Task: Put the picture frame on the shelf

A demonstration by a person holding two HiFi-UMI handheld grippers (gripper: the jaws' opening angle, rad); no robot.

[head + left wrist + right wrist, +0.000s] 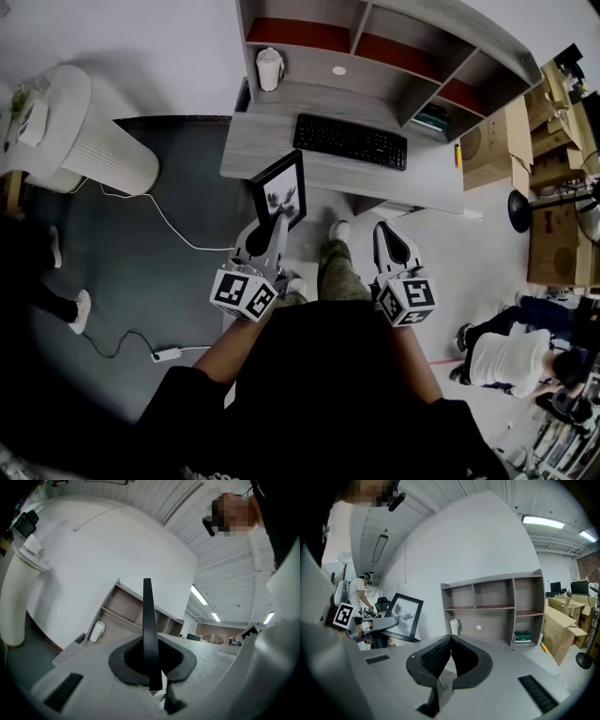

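A black picture frame (280, 192) with a grey print hangs upright in front of the desk's left edge, and my left gripper (271, 227) is shut on its lower edge. In the left gripper view the frame (148, 616) shows edge-on, clamped between the jaws of the left gripper (152, 645). The grey shelf unit (394, 52) stands on the desk ahead, with open compartments. My right gripper (383, 232) hangs to the right of the frame, shut on nothing. From the right gripper (450, 640) view, the frame (404, 616) is to the left and the shelf (494, 606) straight ahead.
On the desk (272, 141) lie a black keyboard (350, 141), a white jug (269, 68) and a pencil (457, 155). A white ribbed cylinder (98, 141) stands at the left, with a cable and power strip (167, 353) on the floor. Cardboard boxes (511, 141) and a person (511, 361) are at the right.
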